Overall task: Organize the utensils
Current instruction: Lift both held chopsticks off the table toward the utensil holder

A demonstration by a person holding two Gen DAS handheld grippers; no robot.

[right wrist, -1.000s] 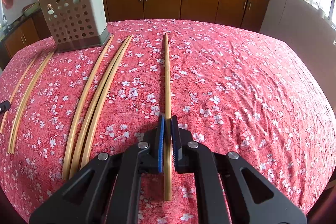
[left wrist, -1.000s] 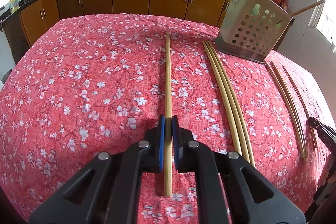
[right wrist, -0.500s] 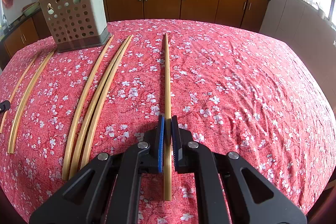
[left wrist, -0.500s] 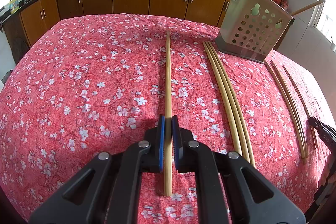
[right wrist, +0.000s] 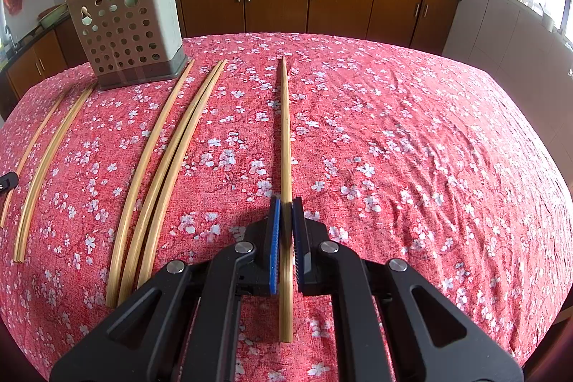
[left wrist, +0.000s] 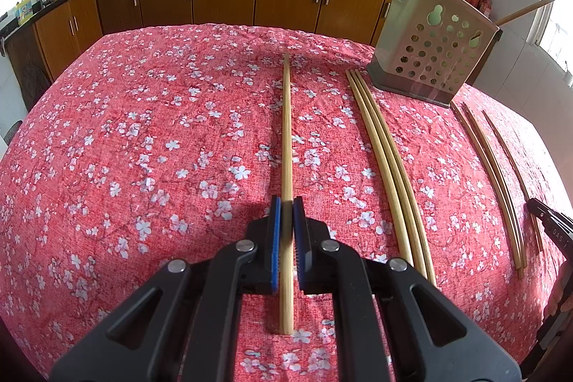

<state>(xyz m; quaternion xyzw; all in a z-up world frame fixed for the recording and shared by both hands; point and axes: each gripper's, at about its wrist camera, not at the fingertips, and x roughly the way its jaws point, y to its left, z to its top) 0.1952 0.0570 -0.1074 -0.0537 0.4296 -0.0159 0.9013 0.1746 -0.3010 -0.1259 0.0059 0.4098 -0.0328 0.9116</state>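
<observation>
Two pale bamboo chopsticks, one clamped in left gripper [left wrist: 286, 206], other chopstick [right wrist: 285, 138] in right gripper [right wrist: 285, 206]

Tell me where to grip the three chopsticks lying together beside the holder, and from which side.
Take the three chopsticks near their near ends, coming down from above with the claw pads either side across their width. They lie flat on the tablecloth, thin, running away from the camera, so probably only their sides offer purchase.

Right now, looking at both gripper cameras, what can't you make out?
- Left wrist view: the right gripper is cut off by the frame edge.
- Both views: what stands in the holder is hidden by its wall.
- Both views: each held chopstick is partly covered by the pads.
</observation>
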